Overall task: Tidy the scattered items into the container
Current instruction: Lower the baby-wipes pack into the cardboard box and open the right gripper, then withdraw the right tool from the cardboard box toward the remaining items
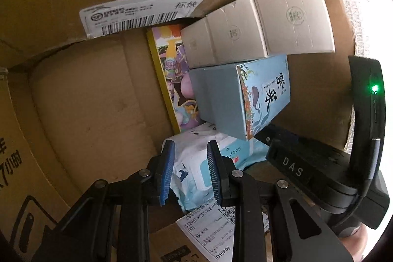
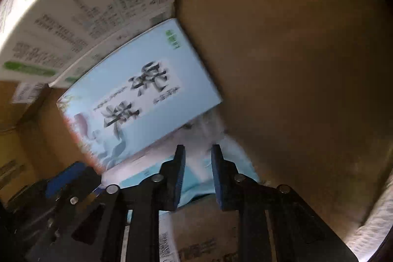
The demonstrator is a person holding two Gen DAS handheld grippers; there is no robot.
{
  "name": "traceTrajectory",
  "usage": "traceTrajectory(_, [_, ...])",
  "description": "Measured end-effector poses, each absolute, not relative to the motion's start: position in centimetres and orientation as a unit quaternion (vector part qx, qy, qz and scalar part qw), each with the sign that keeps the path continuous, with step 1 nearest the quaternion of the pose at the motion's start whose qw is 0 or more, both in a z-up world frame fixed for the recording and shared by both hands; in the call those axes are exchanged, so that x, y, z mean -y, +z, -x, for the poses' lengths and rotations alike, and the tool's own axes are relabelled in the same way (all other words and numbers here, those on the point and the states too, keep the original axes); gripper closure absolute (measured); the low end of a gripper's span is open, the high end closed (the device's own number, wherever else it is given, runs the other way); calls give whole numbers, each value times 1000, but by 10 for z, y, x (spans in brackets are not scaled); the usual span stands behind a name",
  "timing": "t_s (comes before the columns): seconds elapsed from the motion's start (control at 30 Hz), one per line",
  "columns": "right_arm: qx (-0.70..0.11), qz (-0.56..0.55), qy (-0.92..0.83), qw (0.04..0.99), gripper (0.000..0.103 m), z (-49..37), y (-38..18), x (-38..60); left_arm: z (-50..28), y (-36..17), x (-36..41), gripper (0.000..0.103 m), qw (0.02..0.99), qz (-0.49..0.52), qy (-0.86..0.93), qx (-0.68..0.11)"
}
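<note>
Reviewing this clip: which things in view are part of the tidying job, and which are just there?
Job:
- cardboard carton
- wipes pack, gripped by the left gripper and the right gripper
- light blue box
- white boxes
- picture book

Just there:
- shipping label on the carton's flap
- second printed label

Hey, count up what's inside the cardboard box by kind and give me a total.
Plain white cardboard boxes: 2
Light blue carton with black calligraphy: 1
Colourful illustrated book with a yellow edge: 1
Soft pack of baby wipes: 1
Total: 5
</note>
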State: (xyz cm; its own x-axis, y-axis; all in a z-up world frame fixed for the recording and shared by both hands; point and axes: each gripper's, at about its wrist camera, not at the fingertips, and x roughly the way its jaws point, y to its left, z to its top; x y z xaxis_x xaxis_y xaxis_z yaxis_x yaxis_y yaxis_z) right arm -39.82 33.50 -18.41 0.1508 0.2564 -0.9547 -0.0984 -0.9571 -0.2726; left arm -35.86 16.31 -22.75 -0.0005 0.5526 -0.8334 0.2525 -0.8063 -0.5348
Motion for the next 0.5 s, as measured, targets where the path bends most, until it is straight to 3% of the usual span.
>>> traceTrajectory(0.37, [44, 750, 647, 127, 85, 401, -177, -323, 357, -213, -169, 73, 117, 701, 653, 260])
traceTrajectory(0.5, [-53, 738, 661, 124, 85, 394, -158, -324, 356, -206, -169, 75, 116, 699, 658, 254])
